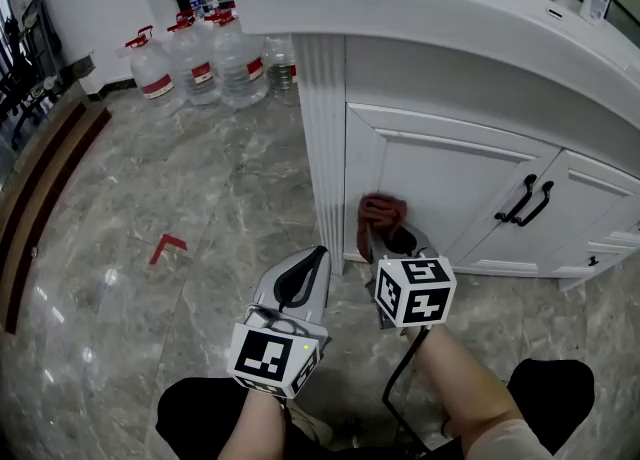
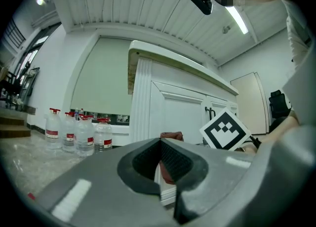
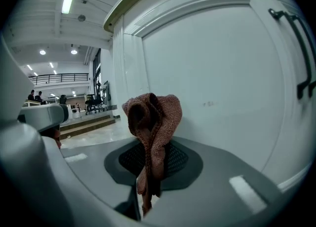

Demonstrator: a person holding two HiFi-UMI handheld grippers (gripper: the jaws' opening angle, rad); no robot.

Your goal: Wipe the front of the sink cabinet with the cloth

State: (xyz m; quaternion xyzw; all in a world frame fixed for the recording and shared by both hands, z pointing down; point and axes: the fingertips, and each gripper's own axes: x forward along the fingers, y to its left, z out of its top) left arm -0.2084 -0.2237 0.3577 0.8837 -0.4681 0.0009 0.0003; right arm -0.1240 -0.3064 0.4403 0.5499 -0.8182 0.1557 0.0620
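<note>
Rust-red cloth (image 3: 153,117) is clamped by its tail in my right gripper (image 1: 388,240) (left gripper (image 1: 318,252) idle, jaws together, empty). It's a thin hold, so rubbing the cabinet door (image 1: 440,183) could drag it free.

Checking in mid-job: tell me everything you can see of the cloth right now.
The cloth is a reddish-brown, coarse-knit rag, bunched rather than spread. The right gripper is shut on its middle: a crumpled wad stands above the jaw tips and a thin tail hangs down between them. It sits low at the left cabinet door, near the fluted corner post. The wad looks against or just off the door panel; contact cannot be confirmed.
</note>
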